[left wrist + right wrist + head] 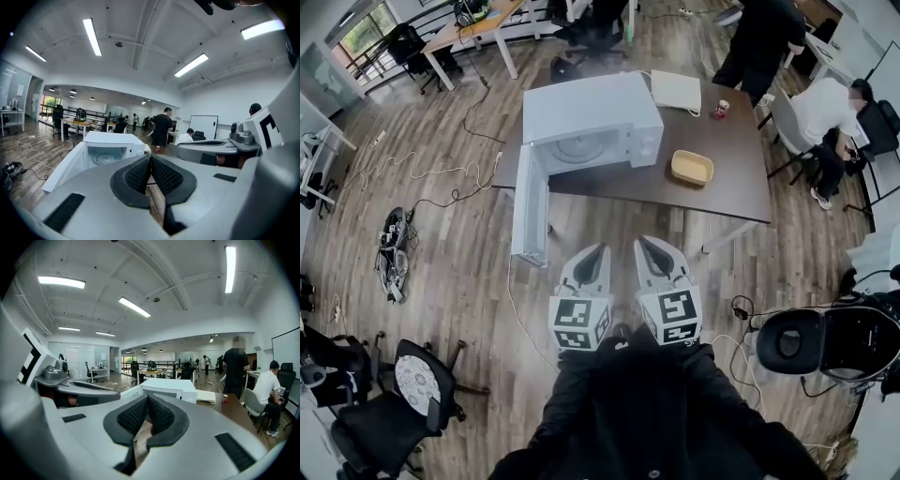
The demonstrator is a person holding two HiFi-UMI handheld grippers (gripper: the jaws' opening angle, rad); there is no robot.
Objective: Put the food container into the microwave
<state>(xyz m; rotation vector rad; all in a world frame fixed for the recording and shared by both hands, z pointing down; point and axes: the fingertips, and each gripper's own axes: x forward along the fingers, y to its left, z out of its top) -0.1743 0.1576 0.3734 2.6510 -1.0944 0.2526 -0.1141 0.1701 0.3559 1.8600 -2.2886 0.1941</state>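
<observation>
A white microwave (591, 122) stands on the dark brown table (741, 183) with its door (530, 206) swung wide open toward me; its turntable shows inside. The tan food container (692, 167) rests on the table to the microwave's right. Both grippers hang side by side well short of the table, over the floor. My left gripper (600, 251) is shut with nothing in it, as is my right gripper (649, 246). In the left gripper view the microwave (105, 152) sits ahead past the closed pads (140, 173). The right gripper view has the microwave (168, 389) beyond its own pads (159, 416).
A white flat box (675, 91) and a red can (721, 109) lie at the table's far side. One person stands behind the table (764, 37), another sits at its right end (830, 117). Cables trail on the floor at left (422, 173). Black office chairs stand near me (394, 394), (825, 342).
</observation>
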